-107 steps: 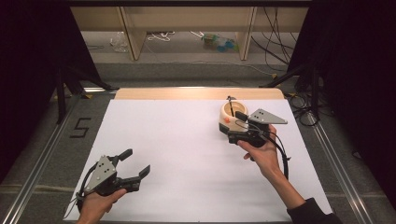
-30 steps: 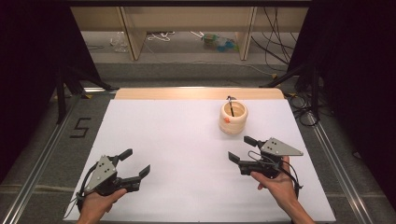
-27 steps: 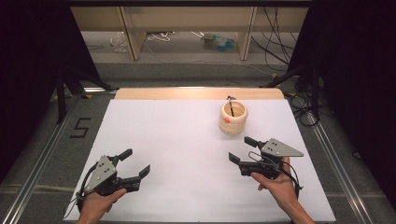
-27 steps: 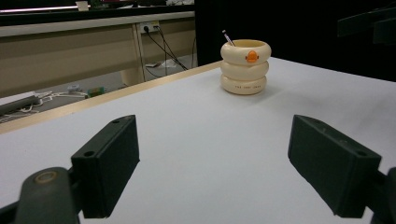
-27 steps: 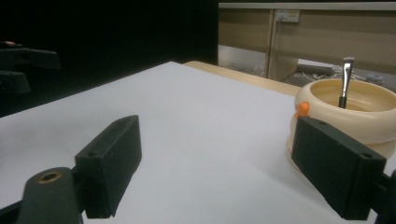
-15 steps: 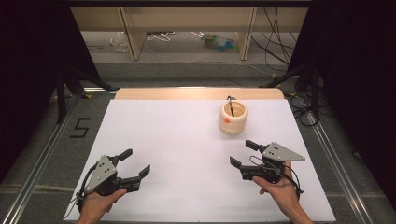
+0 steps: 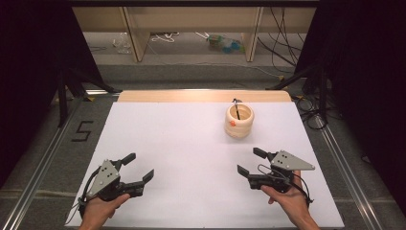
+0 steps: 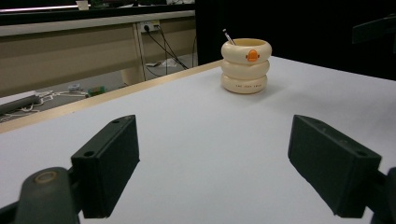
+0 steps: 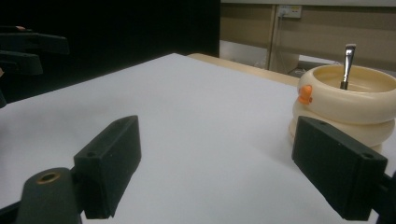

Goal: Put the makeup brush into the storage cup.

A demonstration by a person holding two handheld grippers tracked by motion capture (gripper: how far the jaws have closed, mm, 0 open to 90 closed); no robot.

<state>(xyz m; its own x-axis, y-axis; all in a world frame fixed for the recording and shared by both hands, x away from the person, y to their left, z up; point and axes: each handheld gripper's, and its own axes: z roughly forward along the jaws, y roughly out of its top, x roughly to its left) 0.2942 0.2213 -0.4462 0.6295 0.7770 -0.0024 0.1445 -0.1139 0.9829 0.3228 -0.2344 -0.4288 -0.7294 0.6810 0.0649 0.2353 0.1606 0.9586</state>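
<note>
Cream ringed pot [image 7: 239, 120] with a thin tool [image 7: 236, 106] inside, at 1 o'clock on the white table [image 7: 191, 143] near its far edge, right gripper [image 7: 252, 162] at 5 o'clock, jaws apart and empty, left gripper [image 7: 138, 166] at 7 o'clock, jaws apart, bare sheet between them and toward 11.

The white flat surface [image 7: 191, 143] is left bare between the left claw [image 7: 136, 167] and the right claw [image 7: 249, 163], so a wide passage is offered there. Only one obstacle is seen: a cream ringed holder with an orange spot [image 7: 239, 120], standing upright at the far right, with a thin dark metal-tipped stick [image 9: 348, 65] rising above its rim. It is kept well apart from both claws.
</note>
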